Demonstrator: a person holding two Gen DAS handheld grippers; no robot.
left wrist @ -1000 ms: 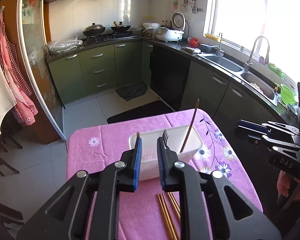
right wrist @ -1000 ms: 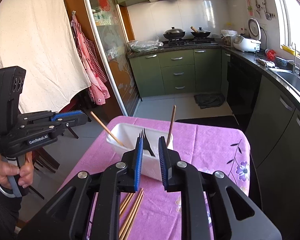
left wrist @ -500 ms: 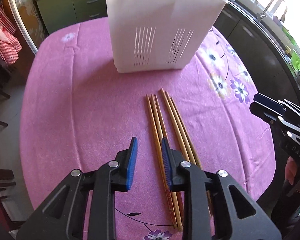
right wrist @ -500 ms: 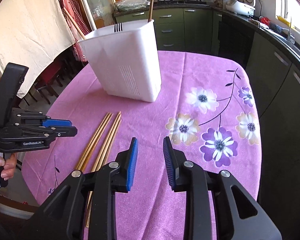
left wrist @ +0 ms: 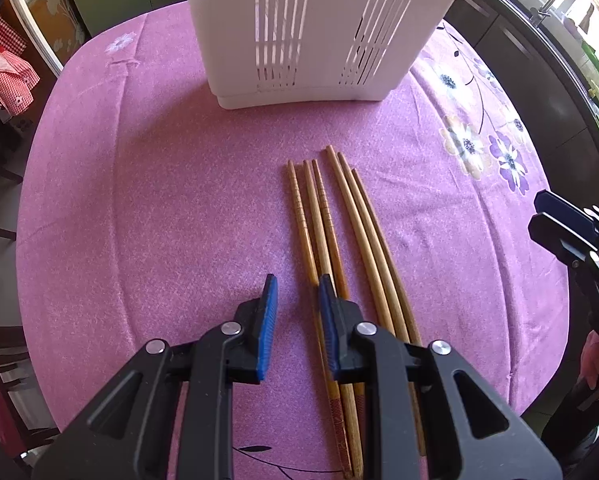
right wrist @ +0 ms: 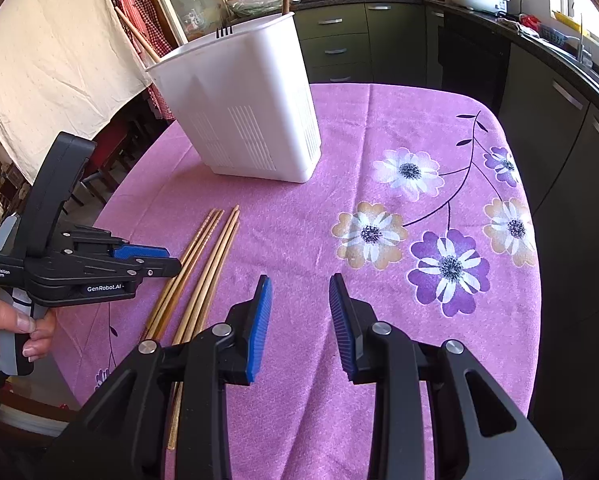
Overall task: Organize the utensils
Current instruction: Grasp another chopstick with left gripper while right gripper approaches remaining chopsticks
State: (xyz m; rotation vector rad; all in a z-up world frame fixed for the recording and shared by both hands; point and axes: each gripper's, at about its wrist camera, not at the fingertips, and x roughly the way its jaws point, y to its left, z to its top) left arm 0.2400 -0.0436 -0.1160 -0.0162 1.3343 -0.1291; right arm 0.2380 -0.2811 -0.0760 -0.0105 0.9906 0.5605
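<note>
The left gripper (left wrist: 294,300) has come down from above the white holder (left wrist: 323,28) to just over the tablecloth (left wrist: 139,208); a second ago it hung high over the holder's rim, and now its fingers sit low, beside the near ends of the chopsticks (left wrist: 331,240); its claw is spread a little and pinches nothing; the right-hand blue pad (left wrist: 325,312) overlaps the leftmost sticks while the gap itself lies over bare cloth just to their left. The right gripper (right wrist: 299,312) has dropped too; its claw is spread wider, empty, over the cloth well to the right of the chopsticks. The six or so loose chopsticks lie side by side in two small groups on the cloth, between the grippers and the holder, tips pointing toward it; the holder already carries a fork (right wrist: 224,32) and two upright sticks. So the descent looks like the start of the next pick; the left gripper probably needs a small shift right to straddle a stick before closing.
</note>
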